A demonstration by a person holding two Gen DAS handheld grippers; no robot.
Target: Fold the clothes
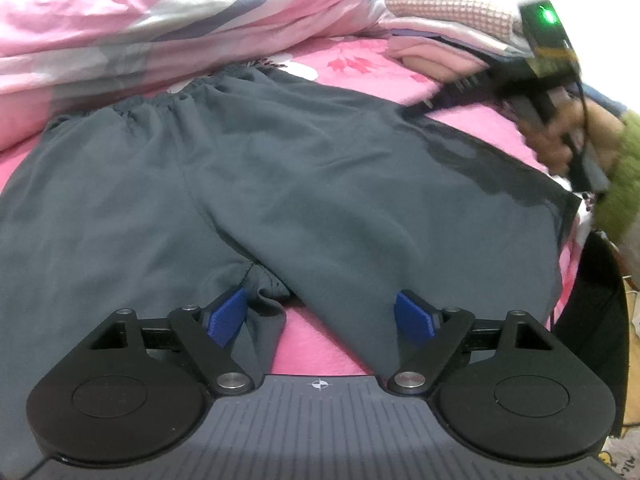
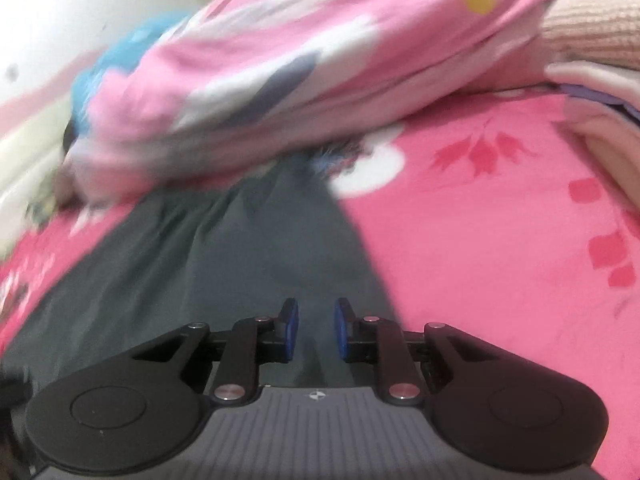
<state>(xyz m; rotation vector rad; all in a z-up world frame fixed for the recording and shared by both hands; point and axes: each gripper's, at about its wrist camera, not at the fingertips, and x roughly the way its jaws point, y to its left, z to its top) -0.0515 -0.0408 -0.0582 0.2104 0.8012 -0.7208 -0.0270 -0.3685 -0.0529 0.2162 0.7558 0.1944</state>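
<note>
- A pair of dark grey shorts (image 1: pixel 248 184) lies spread flat on a pink flowered bedsheet (image 1: pixel 344 64), waistband at the far side, leg openings near
- A bunched pink quilt (image 1: pixel 132 20) sits along the far edge, just behind the waistband
- The left gripper (image 1: pixel 320 318) hovers at the near edge, at the crotch of the shorts, its blue pads (image 1: pixel 226 314) spread wide with nothing clamped; a little fold of grey cloth and bare pink sheet show in the gap
- A stack of folded clothes (image 1: pixel 448 28) lies far right on the bed
- The right gripper (image 2: pixel 316 330) is over the right side of the shorts, near their edge, its jaws narrowed to a small gap; whether the pads pinch any cloth cannot be told
- Seen from the left wrist, a hand (image 1: pixel 556 140) in a green sleeve (image 1: pixel 624 184) holds that gripper at the right
</note>
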